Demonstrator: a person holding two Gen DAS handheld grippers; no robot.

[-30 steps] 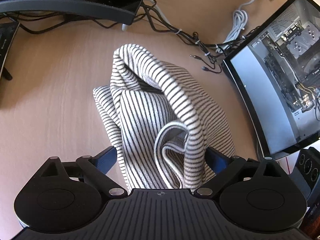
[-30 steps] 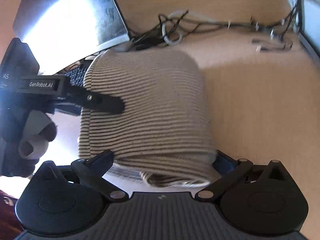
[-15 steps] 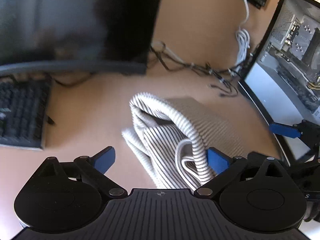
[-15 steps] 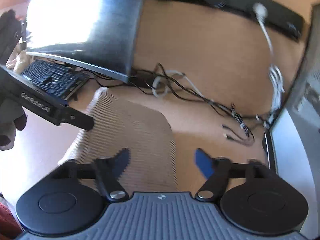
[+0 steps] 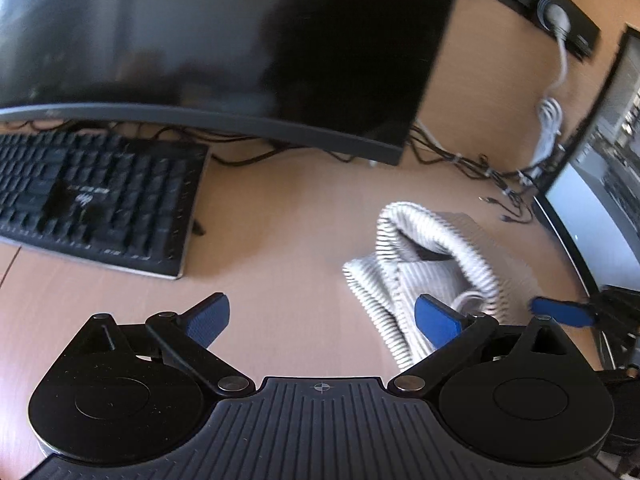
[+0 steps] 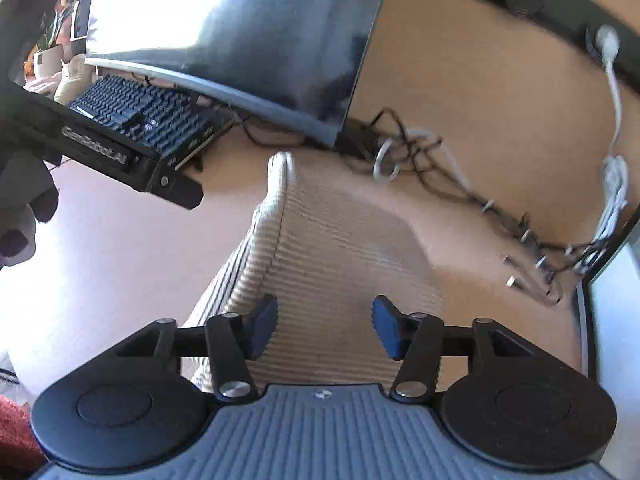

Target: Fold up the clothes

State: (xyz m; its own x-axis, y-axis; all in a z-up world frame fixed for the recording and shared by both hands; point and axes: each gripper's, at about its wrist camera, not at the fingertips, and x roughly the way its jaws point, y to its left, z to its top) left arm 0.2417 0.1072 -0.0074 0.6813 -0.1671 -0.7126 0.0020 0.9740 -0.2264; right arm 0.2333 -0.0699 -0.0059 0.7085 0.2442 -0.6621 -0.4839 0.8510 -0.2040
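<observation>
A folded grey-and-white striped garment point(image 5: 424, 260) lies on the wooden desk point(image 5: 280, 240), right of centre in the left wrist view. My left gripper point(image 5: 322, 318) is open and empty, and its right finger overlaps the garment's near edge. At the far right a blue fingertip of my right gripper point(image 5: 560, 313) pokes in. In the right wrist view the garment point(image 6: 340, 236) fills the middle. My right gripper point(image 6: 325, 328) hovers over its near end, jaws half apart with nothing pinched. The left gripper point(image 6: 176, 192), held by a gloved hand point(image 6: 24, 208), sits at upper left.
A dark curved monitor point(image 5: 240, 60) stands at the back with a black keyboard point(image 5: 92, 200) to its left. Tangled cables point(image 5: 480, 164) run behind the garment. A glass-sided computer case point(image 5: 600, 208) borders the right. A power strip point(image 5: 540, 4) lies along the back.
Both grippers pulled back and up from the garment, which stays folded on the desk. The left view swung left, revealing the keyboard. The right jaws narrowed from wide to half apart.
</observation>
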